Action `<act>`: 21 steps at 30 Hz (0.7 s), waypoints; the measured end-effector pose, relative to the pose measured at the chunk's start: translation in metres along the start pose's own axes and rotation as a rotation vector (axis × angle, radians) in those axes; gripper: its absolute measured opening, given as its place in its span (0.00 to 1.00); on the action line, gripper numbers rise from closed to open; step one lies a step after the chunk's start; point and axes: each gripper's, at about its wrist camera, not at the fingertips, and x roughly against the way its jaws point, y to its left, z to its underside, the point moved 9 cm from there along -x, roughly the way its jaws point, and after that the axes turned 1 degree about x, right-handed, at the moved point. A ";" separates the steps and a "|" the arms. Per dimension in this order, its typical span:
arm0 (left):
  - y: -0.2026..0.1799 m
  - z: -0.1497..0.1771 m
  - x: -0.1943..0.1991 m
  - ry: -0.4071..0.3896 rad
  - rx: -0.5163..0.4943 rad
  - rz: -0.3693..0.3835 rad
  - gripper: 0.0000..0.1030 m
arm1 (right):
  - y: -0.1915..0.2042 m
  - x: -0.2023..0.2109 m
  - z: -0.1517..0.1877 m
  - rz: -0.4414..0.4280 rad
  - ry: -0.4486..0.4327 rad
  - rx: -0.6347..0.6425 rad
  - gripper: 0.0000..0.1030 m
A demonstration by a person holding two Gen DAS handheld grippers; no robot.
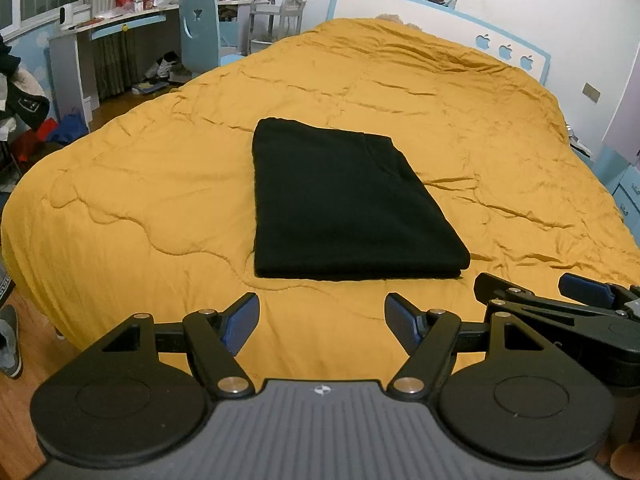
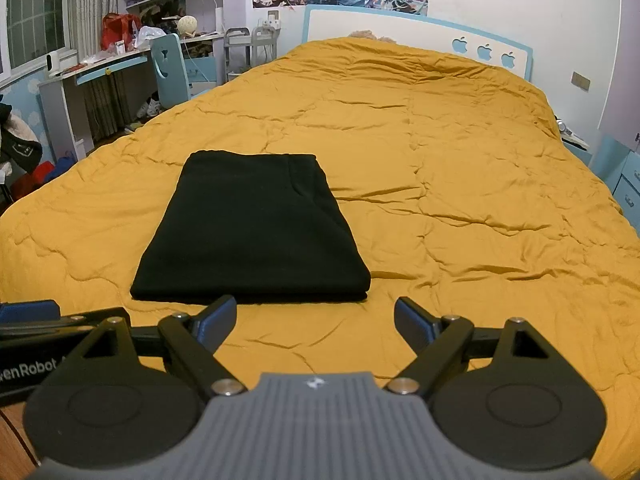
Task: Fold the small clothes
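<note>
A black garment (image 1: 344, 204) lies folded into a neat flat rectangle on the mustard-yellow quilt (image 1: 160, 200); it also shows in the right wrist view (image 2: 250, 232). My left gripper (image 1: 322, 322) is open and empty, just short of the garment's near edge. My right gripper (image 2: 316, 322) is open and empty, near the garment's near right corner. The right gripper also shows at the right edge of the left wrist view (image 1: 536, 286). Part of the left gripper's body (image 2: 28, 320) shows at the left edge of the right wrist view.
The quilt (image 2: 460, 200) covers a wide bed with a white and blue headboard (image 2: 420, 36). A desk (image 1: 120, 36) and a blue chair (image 1: 200, 32) stand to the left. Clothes are piled on the floor (image 1: 24, 120). A blue drawer unit (image 2: 628, 188) stands on the right.
</note>
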 end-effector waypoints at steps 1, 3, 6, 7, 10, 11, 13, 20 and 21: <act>0.000 0.000 -0.001 0.001 -0.002 -0.001 0.81 | 0.000 0.000 0.000 0.002 0.000 0.002 0.79; 0.000 -0.003 -0.002 0.002 -0.006 -0.003 0.81 | 0.001 0.000 0.000 0.005 0.000 0.005 0.79; -0.001 -0.004 -0.004 0.005 -0.007 -0.003 0.81 | 0.001 0.000 0.000 0.005 0.000 0.005 0.79; 0.000 -0.004 -0.004 0.005 -0.008 -0.003 0.81 | 0.001 0.000 0.000 0.005 0.001 0.005 0.79; 0.000 -0.005 -0.004 0.005 -0.011 -0.006 0.81 | 0.001 0.000 0.001 0.006 0.002 0.005 0.79; 0.000 -0.004 -0.004 0.005 -0.012 -0.008 0.81 | 0.001 0.000 0.001 0.007 0.002 0.005 0.79; 0.000 -0.004 -0.005 0.007 -0.013 -0.010 0.81 | 0.001 0.000 0.001 0.006 0.003 0.006 0.79; 0.001 -0.006 -0.006 0.012 -0.017 -0.015 0.81 | -0.001 0.000 0.003 0.009 0.005 0.007 0.79; 0.002 -0.006 -0.006 0.012 -0.018 -0.015 0.81 | -0.001 0.000 0.003 0.008 0.006 0.007 0.79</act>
